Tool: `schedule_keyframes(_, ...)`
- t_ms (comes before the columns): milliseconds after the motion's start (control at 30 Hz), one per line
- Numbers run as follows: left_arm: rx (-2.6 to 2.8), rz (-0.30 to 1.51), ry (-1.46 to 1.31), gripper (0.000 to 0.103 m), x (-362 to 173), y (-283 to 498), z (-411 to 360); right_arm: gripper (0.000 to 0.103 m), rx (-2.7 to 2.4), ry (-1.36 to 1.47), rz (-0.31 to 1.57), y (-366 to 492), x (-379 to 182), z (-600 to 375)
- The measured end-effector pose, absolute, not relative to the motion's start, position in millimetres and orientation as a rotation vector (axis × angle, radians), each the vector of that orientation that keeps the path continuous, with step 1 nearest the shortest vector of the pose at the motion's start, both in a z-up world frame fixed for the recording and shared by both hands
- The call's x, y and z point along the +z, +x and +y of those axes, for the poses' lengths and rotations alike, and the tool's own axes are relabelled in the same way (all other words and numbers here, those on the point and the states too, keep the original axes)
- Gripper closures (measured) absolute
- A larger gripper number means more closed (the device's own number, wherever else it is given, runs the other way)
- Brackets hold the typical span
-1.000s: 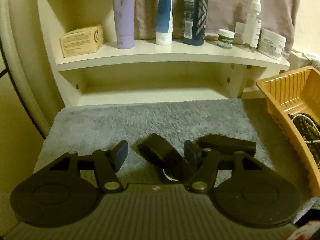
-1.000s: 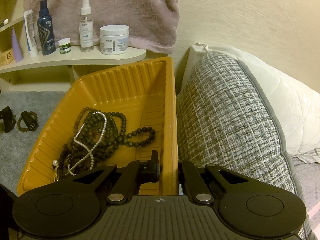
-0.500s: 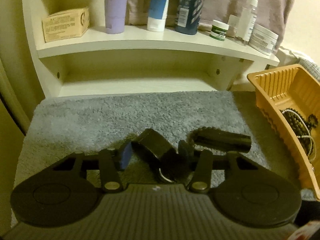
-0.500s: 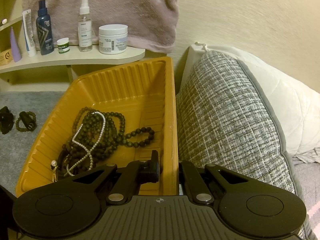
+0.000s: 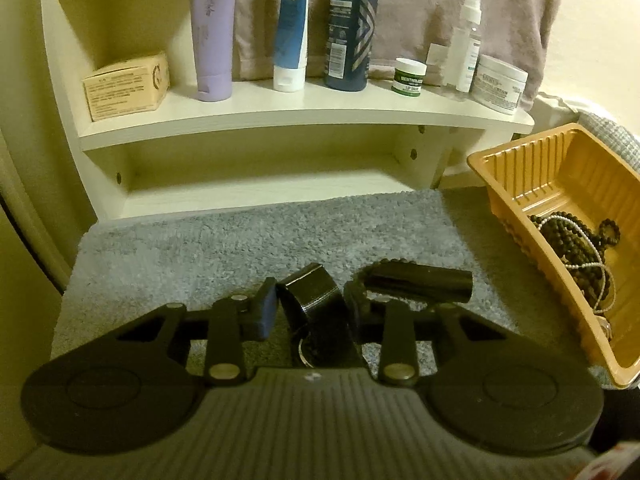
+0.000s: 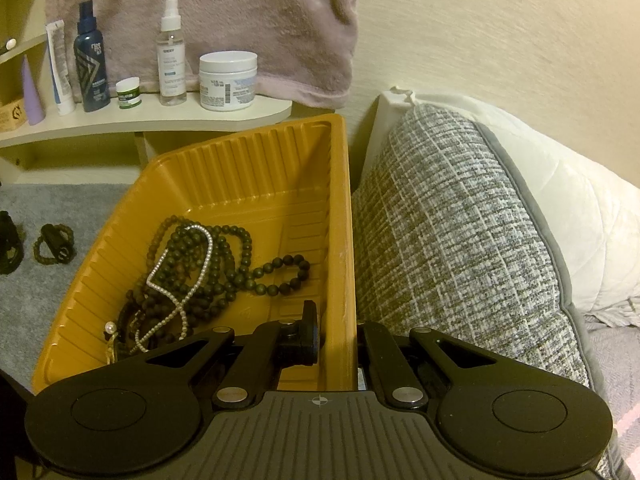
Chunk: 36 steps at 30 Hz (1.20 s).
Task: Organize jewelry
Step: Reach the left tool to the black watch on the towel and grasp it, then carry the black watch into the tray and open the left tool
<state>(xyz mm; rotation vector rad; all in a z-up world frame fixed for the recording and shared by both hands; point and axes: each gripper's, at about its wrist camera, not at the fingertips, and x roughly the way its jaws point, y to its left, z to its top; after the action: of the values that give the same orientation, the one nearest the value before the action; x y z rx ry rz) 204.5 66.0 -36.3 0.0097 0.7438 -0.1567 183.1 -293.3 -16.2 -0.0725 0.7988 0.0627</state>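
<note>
Pillow (image 6: 448, 240): I see this grey-and-white woven cushion only in my right wrist view, pressed against the tray's right wall; my left view catches just a corner of it.
Shelf (image 5: 280, 114): my left view gives me its whole width, with the tan box (image 5: 126, 86), lilac tube (image 5: 212, 36), blue tube (image 5: 292, 24) and dark bottle (image 5: 350, 28); my right view shows mainly its right end, with the spray bottle (image 6: 172, 52) and white jar (image 6: 228, 80).
Grey mat (image 5: 248, 240): it lies in front of the shelf and carries the loose pieces.
Orange tray (image 6: 240, 168): it sits at the mat's right edge; my right view looks straight down into it.
Beaded necklaces (image 6: 200, 264): dark strands tangled with one pale strand (image 6: 180, 276), heaped in the tray's near left part.
Right gripper (image 6: 340, 336): its fingers are clamped on the tray's right wall, one inside and one outside.
Left gripper (image 5: 310, 308): its fingers have just been closing, with the black cuff between them; I cannot tell whether the pads press on it yet.
Black cuff (image 5: 314, 292): a glossy wide band on the mat, open mouth tilted up and left.
Black cylinder (image 5: 420, 280): it lies just right of the cuff, long axis running left to right, with a beaded bracelet (image 6: 52, 244) looped around it, plain only in my right view.
</note>
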Motion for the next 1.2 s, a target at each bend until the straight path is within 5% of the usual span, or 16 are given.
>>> schedule_keyframes(1200,-0.252,0.625,0.057,0.073,15.2,204.4,24.4,0.099,0.062,-0.069,0.797,182.3,-15.2,-293.4)
